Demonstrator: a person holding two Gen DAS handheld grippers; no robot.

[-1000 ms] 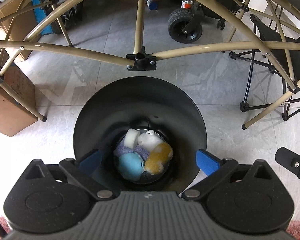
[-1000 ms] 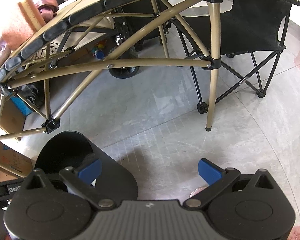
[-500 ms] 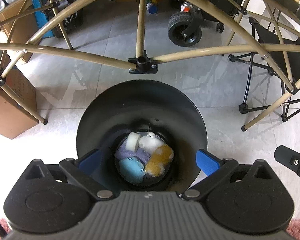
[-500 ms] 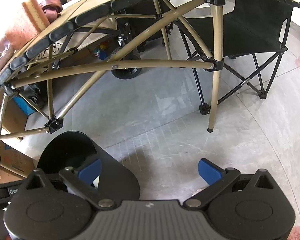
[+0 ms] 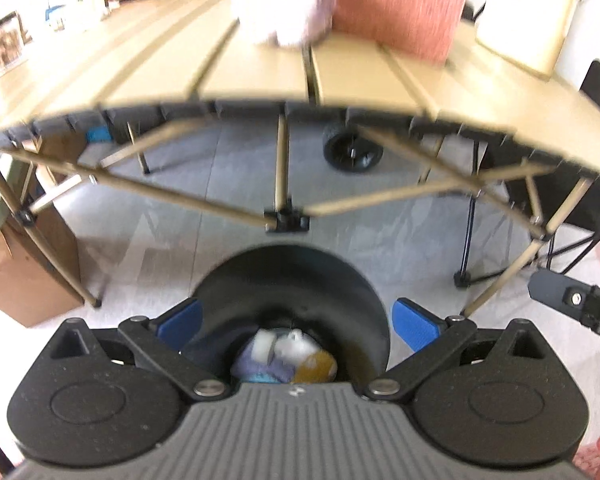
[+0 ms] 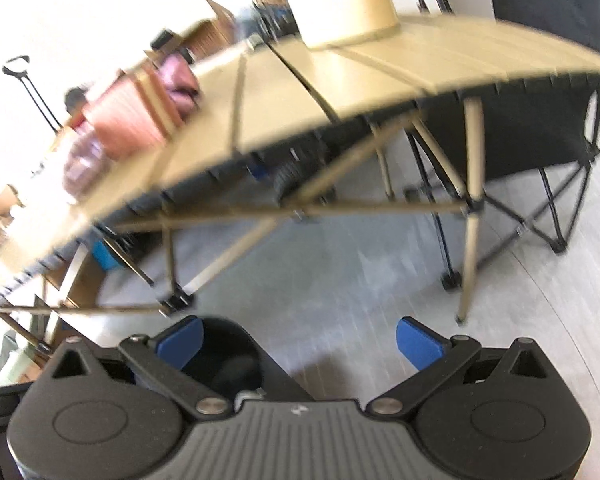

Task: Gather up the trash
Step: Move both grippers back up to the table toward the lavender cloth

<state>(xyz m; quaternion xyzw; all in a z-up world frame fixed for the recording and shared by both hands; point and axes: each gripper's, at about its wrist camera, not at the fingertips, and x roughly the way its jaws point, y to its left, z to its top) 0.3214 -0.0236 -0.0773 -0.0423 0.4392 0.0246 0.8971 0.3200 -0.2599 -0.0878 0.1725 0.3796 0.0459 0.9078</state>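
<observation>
Both cameras have swung upward since a second ago: where only the table's underframe showed, the slatted tabletop (image 5: 260,76) now fills the upper view, motion-blurred, and the black bin (image 5: 296,280) has slid down toward the fingers. The left gripper (image 5: 298,322) hangs with its blue pads spread wide and nothing between them; directly below and between them the bin holds collected trash (image 5: 284,354), a heap of white, blue and yellow scraps. Ahead of and above this gripper, on the tabletop, lie a fluffy white wad (image 5: 284,4) and, touching it to the right, a pink sponge-like block (image 5: 396,16), probably the next pickups. To its right the right gripper (image 6: 300,338) is likewise spread wide and empty, with the bin's edge under its left pad and bare floor under its right; the pink block sits up and to its left. The risk I see is the table edge: lifting fast could knock a finger against it, or the blur could spoil aim, nudging the soft wad off the table.
</observation>
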